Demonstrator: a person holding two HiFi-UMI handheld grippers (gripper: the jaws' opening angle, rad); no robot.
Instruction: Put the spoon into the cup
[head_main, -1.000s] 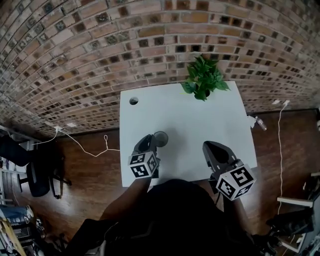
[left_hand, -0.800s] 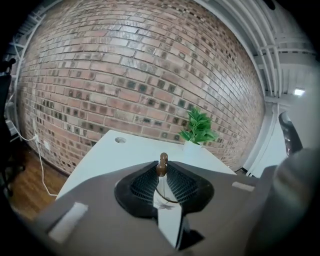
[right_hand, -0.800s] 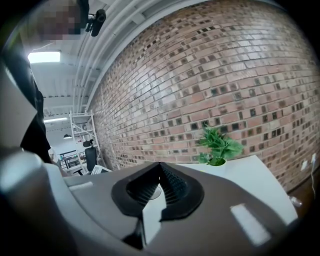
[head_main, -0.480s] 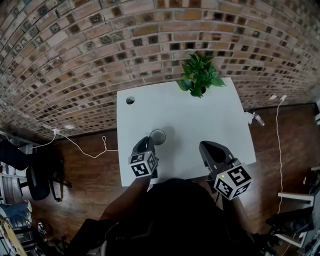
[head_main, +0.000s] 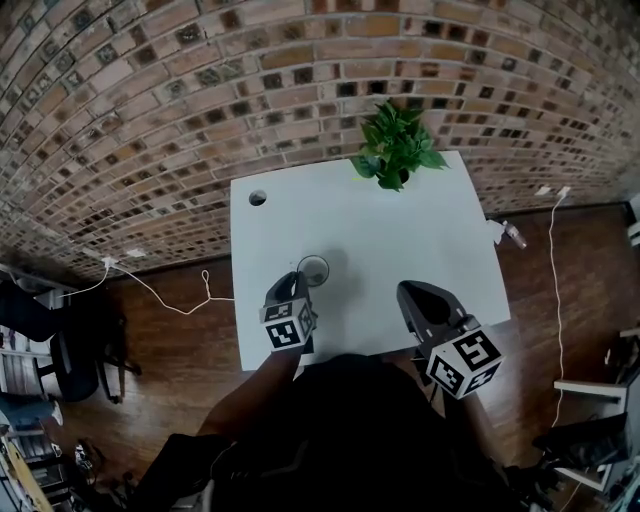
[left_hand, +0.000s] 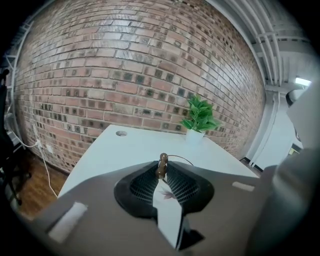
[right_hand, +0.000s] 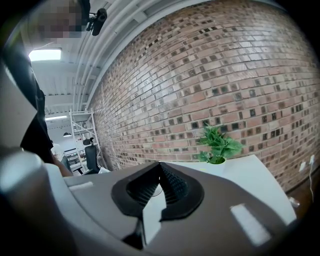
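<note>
A small round cup (head_main: 313, 268) stands on the white table (head_main: 400, 215), left of its middle. My left gripper (head_main: 296, 281) sits just in front of the cup, pointing down at it. In the left gripper view, this gripper (left_hand: 162, 173) is shut on a brown spoon (left_hand: 162, 164), whose end pokes up between the jaw tips. The cup's thin rim (left_hand: 181, 159) shows just beyond the tips. My right gripper (head_main: 409, 291) hovers over the table's near right part, apart from the cup. Its jaws (right_hand: 160, 168) meet at the tips with nothing held.
A potted green plant (head_main: 392, 150) stands at the table's far edge. A round cable hole (head_main: 258, 198) is in the far left corner. A brick wall rises behind the table. Cables (head_main: 170, 298) lie on the wooden floor to the left.
My left gripper has sunk a little with the spoon, close to the cup. The right gripper has kept its place.
</note>
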